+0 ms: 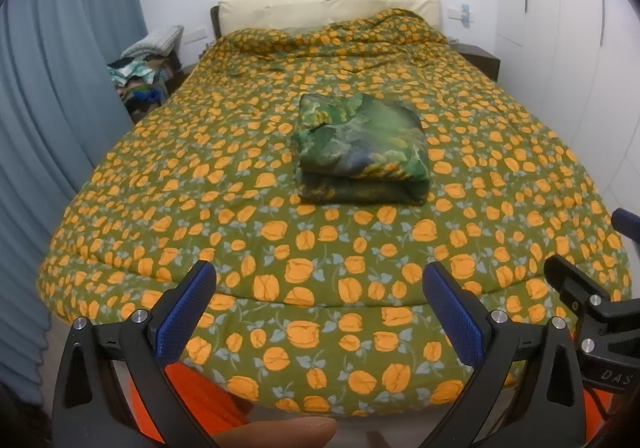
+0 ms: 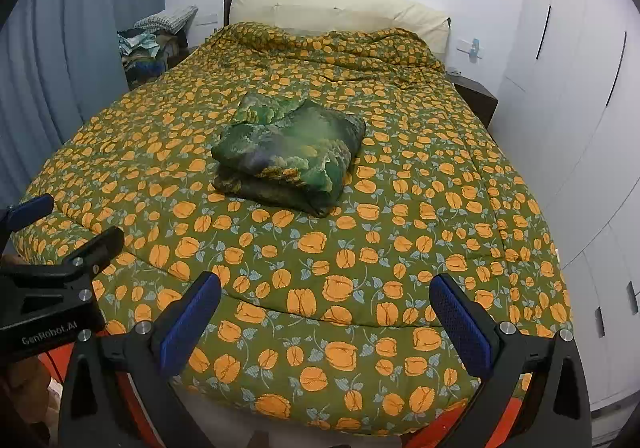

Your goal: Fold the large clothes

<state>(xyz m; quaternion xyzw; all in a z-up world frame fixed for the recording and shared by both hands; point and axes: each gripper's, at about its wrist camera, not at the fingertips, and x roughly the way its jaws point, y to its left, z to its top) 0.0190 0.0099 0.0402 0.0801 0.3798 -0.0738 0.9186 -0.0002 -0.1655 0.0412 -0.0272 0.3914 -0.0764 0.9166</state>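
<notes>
A green patterned garment (image 1: 362, 149) (image 2: 290, 155) lies folded into a thick rectangle in the middle of the bed. The bed wears an olive quilt with orange flowers (image 1: 280, 248) (image 2: 400, 248). My left gripper (image 1: 318, 282) hangs open over the foot of the bed, well short of the garment, with nothing between its blue pads. My right gripper (image 2: 326, 294) is open too, beside the left one at the same distance. Each gripper shows at the edge of the other's view.
A cream headboard (image 1: 328, 3) stands at the far wall. Blue curtains (image 1: 52, 107) hang on the left, with a heap of clothes (image 1: 148, 67) on a bedside stand. White wardrobe doors (image 2: 580, 127) line the right, next to a dark nightstand (image 2: 476, 95). A fingertip (image 1: 276, 430) shows below.
</notes>
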